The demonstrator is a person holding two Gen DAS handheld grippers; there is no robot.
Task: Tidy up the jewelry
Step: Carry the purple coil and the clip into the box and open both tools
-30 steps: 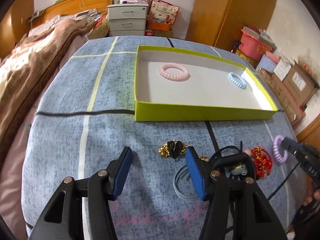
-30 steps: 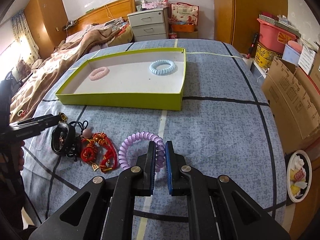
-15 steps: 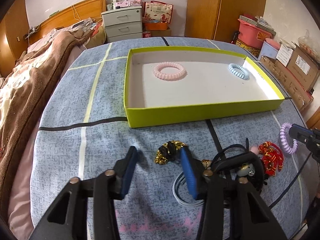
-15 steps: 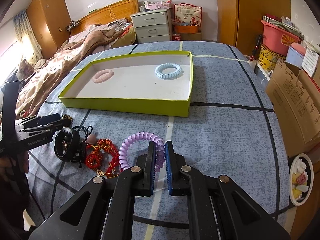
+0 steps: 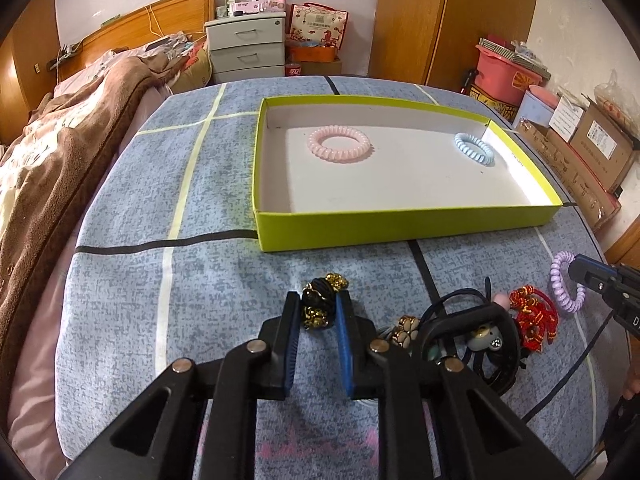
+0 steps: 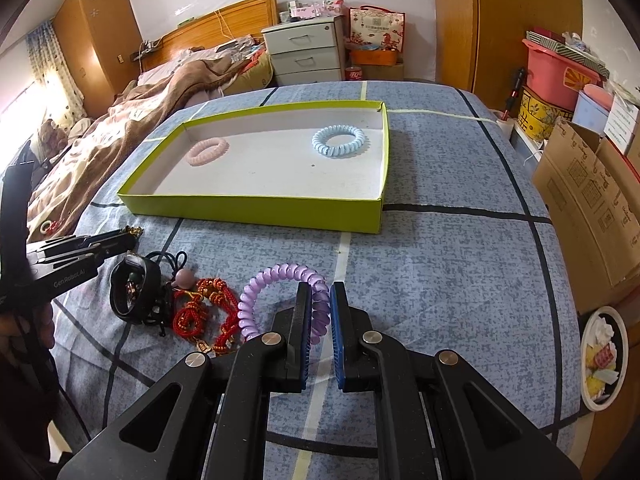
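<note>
While the left gripper points down at the blue patterned cloth, its jaws are closing around a black-and-gold piece; the piece sits between the blue pads, which look to be touching its sides. The right gripper has its jaws clamped on the near arc of a purple coil band, whose remaining loop lies on the cloth to the left of the jaws. Between the two grippers lies a cluster: a red-and-gold knot just beside the purple band, then a black strap loop with black cord and a small pink bead, plus a gold-and-white flower piece and a grey charm seen in the left view. Beyond the cluster stands a shallow green tray with a white floor. A pink coil band lies toward its left rear, a blue coil band near its right rear corner, the two well apart. Part of a hand shows at the left edge of the right view, behind the left gripper's body.
</note>
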